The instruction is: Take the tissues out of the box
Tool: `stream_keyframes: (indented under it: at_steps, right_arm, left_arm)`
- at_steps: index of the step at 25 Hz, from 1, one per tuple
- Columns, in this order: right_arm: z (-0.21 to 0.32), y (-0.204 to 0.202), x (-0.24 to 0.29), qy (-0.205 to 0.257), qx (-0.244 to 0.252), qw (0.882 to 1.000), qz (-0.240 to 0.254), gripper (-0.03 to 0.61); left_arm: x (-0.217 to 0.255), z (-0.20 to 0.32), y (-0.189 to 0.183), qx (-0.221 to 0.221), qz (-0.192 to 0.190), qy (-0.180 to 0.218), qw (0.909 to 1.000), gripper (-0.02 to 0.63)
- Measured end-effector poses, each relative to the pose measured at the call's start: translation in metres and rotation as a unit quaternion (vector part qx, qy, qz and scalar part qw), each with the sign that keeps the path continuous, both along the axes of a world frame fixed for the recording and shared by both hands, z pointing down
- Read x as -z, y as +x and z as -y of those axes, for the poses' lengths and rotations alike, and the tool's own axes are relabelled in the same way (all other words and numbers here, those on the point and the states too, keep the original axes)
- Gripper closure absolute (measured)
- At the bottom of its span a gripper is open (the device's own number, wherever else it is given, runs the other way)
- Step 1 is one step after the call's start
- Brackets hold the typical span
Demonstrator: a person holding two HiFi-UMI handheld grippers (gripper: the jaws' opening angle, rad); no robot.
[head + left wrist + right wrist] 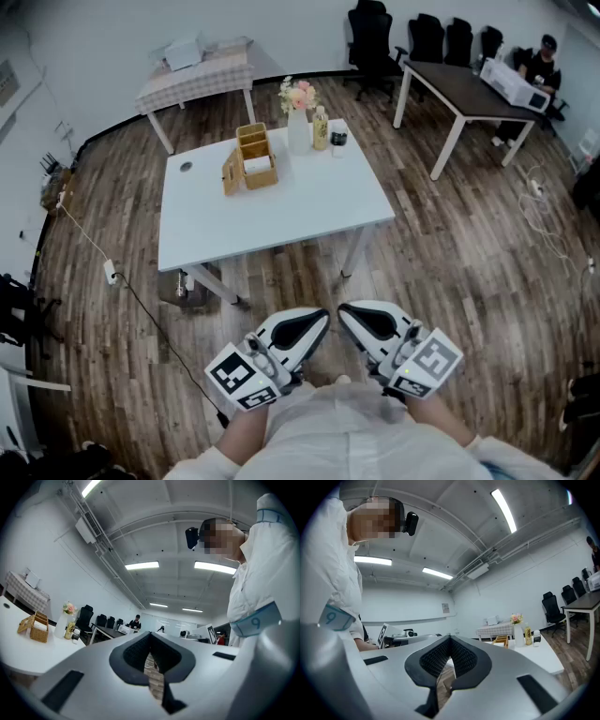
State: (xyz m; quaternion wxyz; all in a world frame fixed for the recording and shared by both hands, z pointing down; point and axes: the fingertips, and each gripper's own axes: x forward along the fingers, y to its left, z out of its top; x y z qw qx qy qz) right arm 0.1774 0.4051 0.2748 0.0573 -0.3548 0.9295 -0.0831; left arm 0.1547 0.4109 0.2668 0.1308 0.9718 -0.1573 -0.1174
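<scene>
The left gripper (317, 322) and the right gripper (351, 315) are held close in front of the person's white top, side by side with their tips almost meeting, out over the wooden floor (450, 253) and short of the counter (309, 211). In each gripper's own view the jaws are pressed together at the tips, with only floor showing through the gap lower down, so neither one has hold of anything. The tissue box (255, 157), a light wooden crate, stands on the far half of the counter, well apart from both grippers and straight ahead of them, a little to the left. Its long axis runs roughly away from the person, and a panel leans against its left side. The white patch in its open top is probably the tissues, though it is too small to be sure. A vase of flowers (298, 122), a bottle (321, 129) and a small jar (338, 139) stand just to the right of the box. I judge the task not yet begun: both grippers have to close the whole distance, the left being slightly nearer, and the opening faces upward.
</scene>
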Motion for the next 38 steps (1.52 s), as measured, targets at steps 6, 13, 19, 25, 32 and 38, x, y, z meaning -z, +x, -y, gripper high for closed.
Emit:
stream_keyframes:
  at_steps: [6, 13, 19, 25, 32, 38]
  right_arm:
    - [0.024, -0.001, -0.009, -0.001, 0.001, 1.0, -0.01, 0.548]
    - [0.049, -0.005, -0.02, -0.005, 0.001, 1.0, -0.029, 0.548]
    - [0.058, -0.018, -0.027, -0.024, 0.018, 0.999, -0.017, 0.548]
    - [0.072, -0.042, -0.033, -0.046, 0.043, 0.998, 0.005, 0.543]
    - [0.104, -0.081, -0.03, -0.043, 0.044, 0.998, 0.001, 0.543]
    - [0.131, -0.108, -0.028, -0.034, 0.038, 0.999, 0.002, 0.541]
  left_arm:
    - [-0.004, 0.022, -0.001, 0.01, 0.006, 0.001, 0.9999, 0.612]
    - [-0.009, 0.05, -0.003, 0.02, 0.017, 0.003, 0.9997, 0.612]
    - [-0.014, 0.058, -0.008, 0.015, 0.019, -0.002, 0.9997, 0.611]
    - [-0.02, 0.074, -0.032, 0.023, 0.024, -0.003, 0.9994, 0.611]
    - [-0.021, 0.104, -0.079, 0.028, 0.023, -0.008, 0.9993, 0.61]
    - [-0.029, 0.129, -0.107, 0.02, 0.023, -0.016, 0.9994, 0.609]
